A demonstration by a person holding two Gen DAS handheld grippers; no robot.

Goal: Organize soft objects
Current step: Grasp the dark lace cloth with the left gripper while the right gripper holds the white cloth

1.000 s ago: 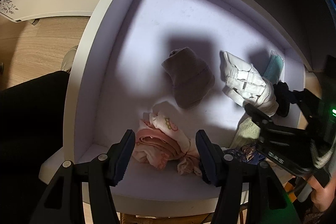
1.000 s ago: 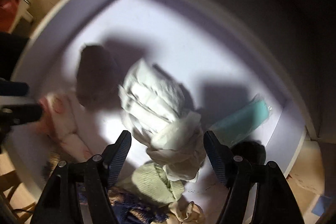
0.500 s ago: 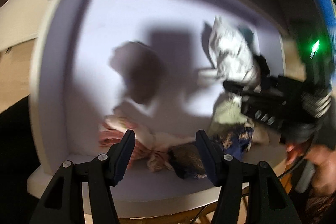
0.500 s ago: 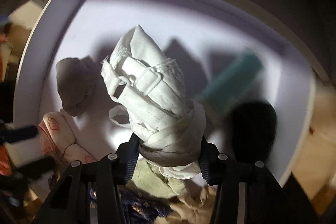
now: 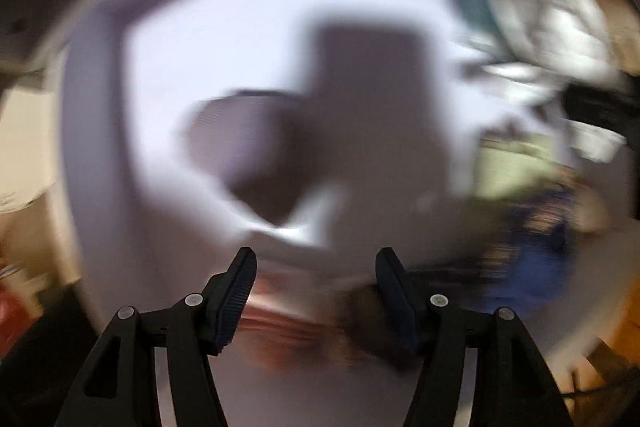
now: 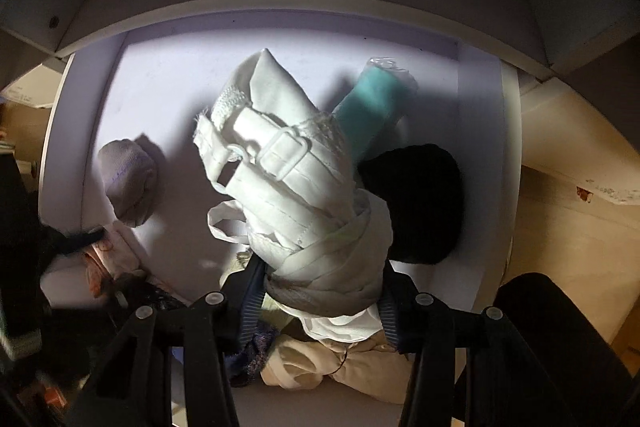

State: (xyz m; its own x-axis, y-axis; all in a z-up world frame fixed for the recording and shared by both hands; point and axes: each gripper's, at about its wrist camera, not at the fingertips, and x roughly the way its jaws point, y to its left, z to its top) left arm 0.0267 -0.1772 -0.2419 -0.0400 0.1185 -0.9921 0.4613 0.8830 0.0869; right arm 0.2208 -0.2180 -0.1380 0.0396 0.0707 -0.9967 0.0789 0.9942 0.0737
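Between the pads of the right gripper (image 6: 320,301) sits the knotted end of a rolled white garment (image 6: 280,163), and the jaws, which have just been closing, are clamped on it. The roll's long axis runs away from the claw, up and slightly left, its pointed tip toward the drawer's (image 6: 480,147) back wall. Just under the claw lie a cream cloth (image 6: 352,367) and a dark blue knit (image 6: 252,351). Further right is a black bundle (image 6: 416,203), beyond it a teal packet (image 6: 372,107), and off to the left a grey sock (image 6: 128,179).

The left view is smeared with blur. There the left gripper (image 5: 316,281) stands partly open, nothing between its pads, hanging over a pink cloth (image 5: 280,323). The grey sock (image 5: 248,147) shows ahead, the white roll (image 5: 552,27) far right.
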